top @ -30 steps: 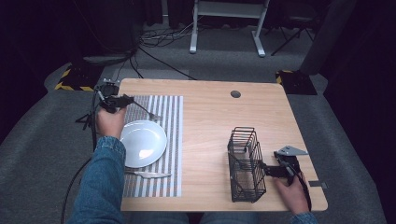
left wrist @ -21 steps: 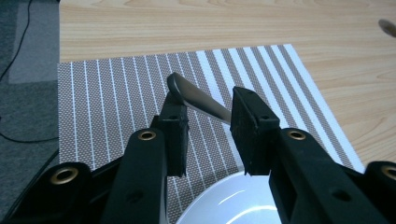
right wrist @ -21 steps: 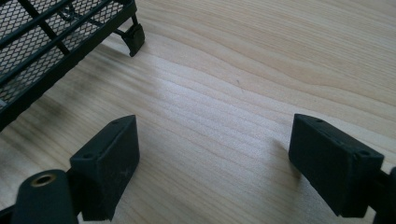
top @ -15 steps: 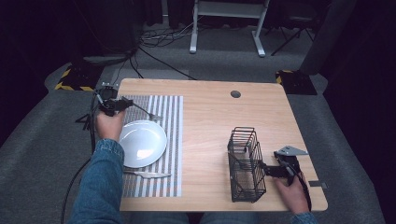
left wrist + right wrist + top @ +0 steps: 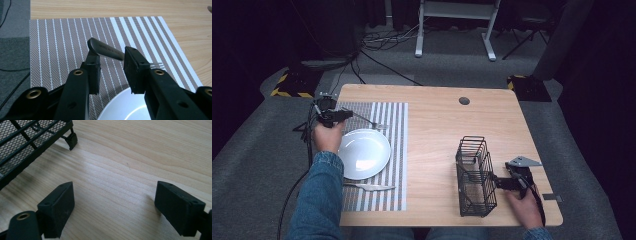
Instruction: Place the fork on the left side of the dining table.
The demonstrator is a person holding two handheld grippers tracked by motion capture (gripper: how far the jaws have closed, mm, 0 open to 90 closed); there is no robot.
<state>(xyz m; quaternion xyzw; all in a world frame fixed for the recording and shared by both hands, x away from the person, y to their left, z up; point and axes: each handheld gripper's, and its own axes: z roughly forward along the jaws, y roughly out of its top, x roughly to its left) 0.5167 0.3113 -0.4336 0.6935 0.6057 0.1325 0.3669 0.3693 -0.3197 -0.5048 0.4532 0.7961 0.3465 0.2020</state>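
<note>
while my left gripper [image 5: 111, 70] stands part-open around the fork [image 5: 107, 50], its handle stamp stays unreadable to me. my right gripper [image 5: 115, 207] gapes wide beside the wire basket [image 5: 27, 142].

You get a brightly lit surface [image 5: 437, 130] from overhead against a dark room, soft shadows under the wire basket [image 5: 27, 142], mild glare on the plate [image 5: 364, 152], and close fingers [image 5: 56, 207] slightly soft in focus.

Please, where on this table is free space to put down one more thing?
The bare wood between the striped placemat and the wire basket is free, also the far strip near the round hole. The placemat is crowded: plate, fork, knife.
</note>
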